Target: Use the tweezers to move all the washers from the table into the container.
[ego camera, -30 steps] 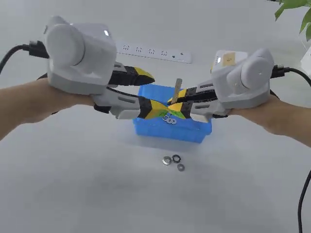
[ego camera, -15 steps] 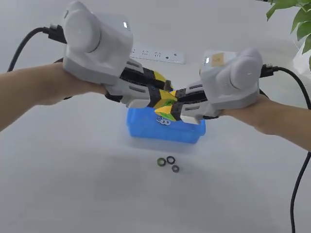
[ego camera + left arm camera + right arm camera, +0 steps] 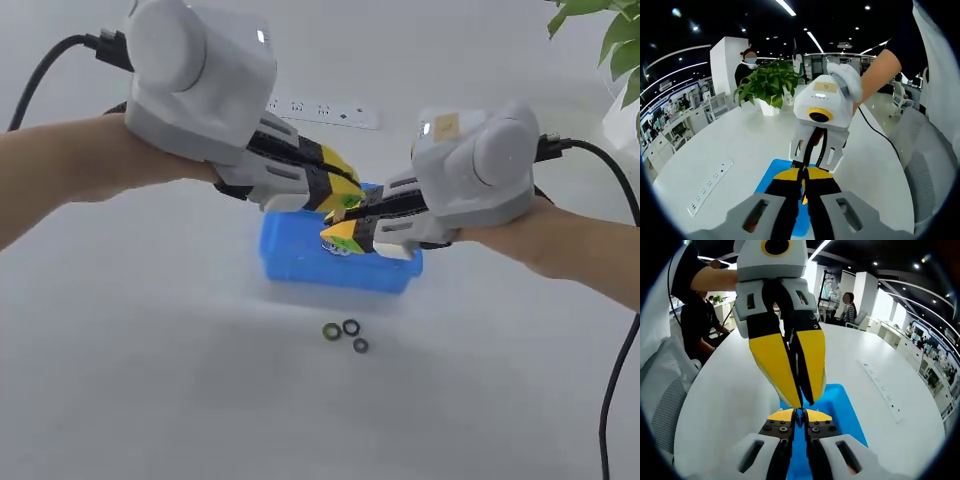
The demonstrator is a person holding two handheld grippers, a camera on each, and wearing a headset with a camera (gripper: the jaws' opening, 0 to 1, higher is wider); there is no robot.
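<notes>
- Above the blue container [image 3: 300, 265], the left tool [image 3: 348, 192] and right tool [image 3: 336, 236] meet tip to tip, both clenched; what they pinch cannot be told.
- Some washers [image 3: 345, 248] lie inside the container.
- 3 washers [image 3: 347, 334] rest on the worktop [image 3: 150, 380] nearby.

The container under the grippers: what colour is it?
The container is blue, clearest in the head view.

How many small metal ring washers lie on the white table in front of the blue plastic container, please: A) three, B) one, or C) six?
A: three small metal ring washers sit clustered on the white table, just in front of the blue plastic container.
</notes>
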